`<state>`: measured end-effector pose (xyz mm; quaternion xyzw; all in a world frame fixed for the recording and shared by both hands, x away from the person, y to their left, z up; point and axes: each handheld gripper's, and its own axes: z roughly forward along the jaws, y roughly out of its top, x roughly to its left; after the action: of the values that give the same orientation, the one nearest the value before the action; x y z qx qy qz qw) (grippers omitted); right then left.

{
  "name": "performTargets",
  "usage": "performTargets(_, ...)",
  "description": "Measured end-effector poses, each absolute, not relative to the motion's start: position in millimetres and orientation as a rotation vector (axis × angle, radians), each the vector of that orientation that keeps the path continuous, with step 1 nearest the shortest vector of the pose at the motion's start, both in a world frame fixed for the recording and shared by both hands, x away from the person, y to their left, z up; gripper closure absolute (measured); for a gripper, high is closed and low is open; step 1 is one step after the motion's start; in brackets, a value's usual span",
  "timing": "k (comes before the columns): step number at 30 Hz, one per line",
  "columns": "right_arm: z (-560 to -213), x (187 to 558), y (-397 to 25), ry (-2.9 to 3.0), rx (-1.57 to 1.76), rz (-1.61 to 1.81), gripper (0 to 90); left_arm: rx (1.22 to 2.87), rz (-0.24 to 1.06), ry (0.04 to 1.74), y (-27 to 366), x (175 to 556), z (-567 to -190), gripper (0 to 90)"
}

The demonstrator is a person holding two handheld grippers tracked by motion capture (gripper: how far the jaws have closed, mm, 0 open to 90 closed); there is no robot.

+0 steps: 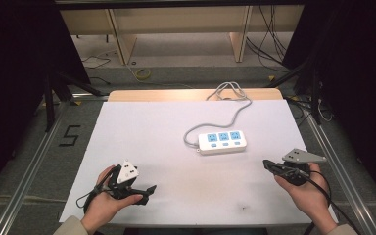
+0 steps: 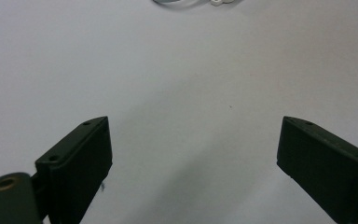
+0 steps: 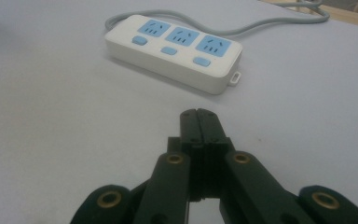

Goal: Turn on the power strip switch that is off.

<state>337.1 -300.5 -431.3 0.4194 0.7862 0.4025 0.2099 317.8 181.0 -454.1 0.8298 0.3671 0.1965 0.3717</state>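
Power strip (image 3: 175, 51): rigid, light, smooth plastic, judged best pinched across its long sides; lies ahead of right gripper (image 3: 199, 122), jaws pressed together; left gripper (image 2: 193, 154) spread.

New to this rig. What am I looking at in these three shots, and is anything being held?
No robot arm here: a person holds hand-operated tongs in each hand. The high view looks down on the white table surface. The left tongs sit near the front left, the right tongs at the right. The other two pictures come from cameras riding on each tool. The left gripper view shows its black jaws wide apart; the right gripper view shows its jaws pressed together. A white three-socket power strip with blue outlets lies mid-table, its grey cable trailing off the far edge. Nothing is held.
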Motion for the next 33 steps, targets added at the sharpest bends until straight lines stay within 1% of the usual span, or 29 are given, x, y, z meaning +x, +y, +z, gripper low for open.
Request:
performTargets(21, -431, 344, -298, 2.205, 1.171, 1.111, 90.0, 2.123, 0.504, 0.942, 180, 316, -453, 10.8)
performTargets(33, -428, 359, -290, 2.207, 1.163, 1.110, 90.0, 2.111, 0.513, 0.953, 181, 316, -453, 12.2)
